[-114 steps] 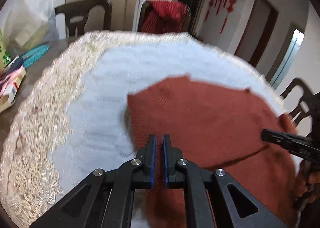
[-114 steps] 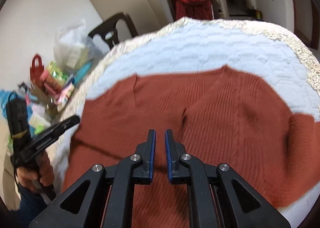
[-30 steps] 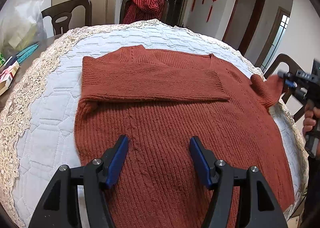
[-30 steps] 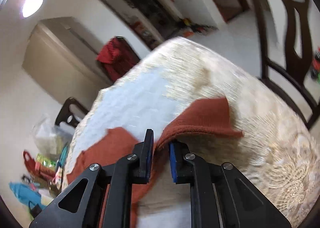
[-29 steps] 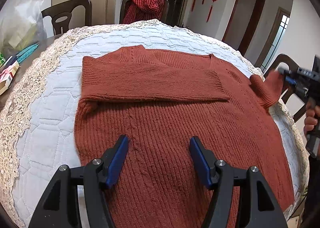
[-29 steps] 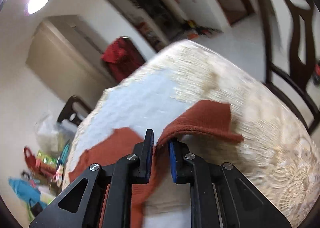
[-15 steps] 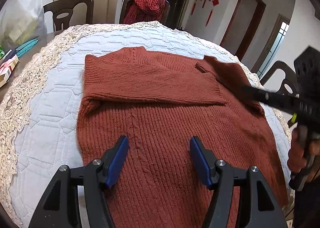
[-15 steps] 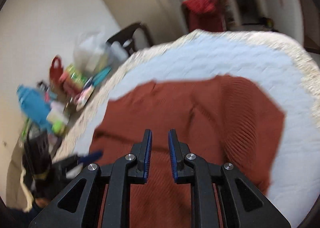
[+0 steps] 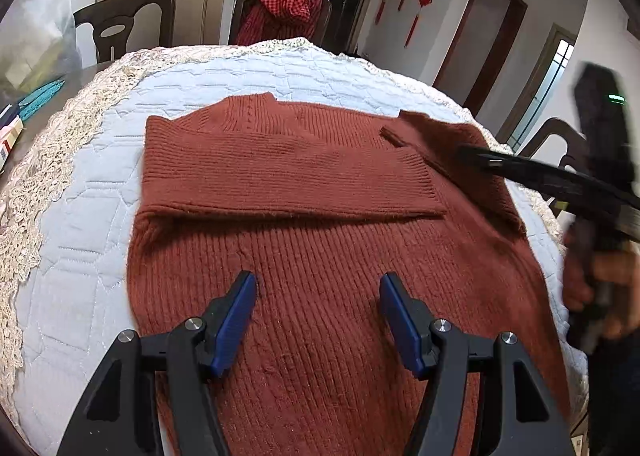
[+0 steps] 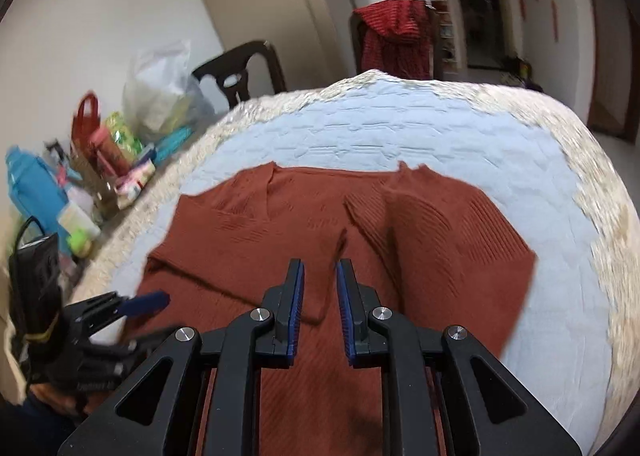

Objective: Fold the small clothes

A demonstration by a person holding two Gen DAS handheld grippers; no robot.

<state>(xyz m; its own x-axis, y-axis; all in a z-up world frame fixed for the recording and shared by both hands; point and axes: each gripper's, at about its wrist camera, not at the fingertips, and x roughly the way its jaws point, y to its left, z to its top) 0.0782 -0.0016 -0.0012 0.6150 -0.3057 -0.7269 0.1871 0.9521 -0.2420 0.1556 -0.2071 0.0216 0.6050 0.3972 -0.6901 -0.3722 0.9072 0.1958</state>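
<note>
A rust-red knit sweater (image 9: 320, 240) lies flat on a quilted white table cover (image 9: 80, 256). Its left sleeve (image 9: 288, 176) is folded across the chest. Its right sleeve (image 9: 452, 152) is folded inward over the right shoulder. My left gripper (image 9: 318, 296) is wide open and empty above the sweater's lower body. My right gripper (image 10: 319, 276) is open a little and empty, just above the middle of the sweater (image 10: 360, 256). It shows blurred in the left wrist view (image 9: 532, 172) over the right sleeve. The left gripper shows in the right wrist view (image 10: 136, 304).
A lace trim (image 9: 36, 184) edges the round table. Dark chairs (image 9: 120, 20) stand around it, one draped with a red checked cloth (image 9: 284, 4). Bags, bottles and packets (image 10: 80, 176) crowd the table's left side. A chair (image 9: 560, 140) stands at the right.
My right gripper carried the right sleeve from the table's edge inward over the sweater, let it go and opened slightly. My left gripper stayed open over the lower body.
</note>
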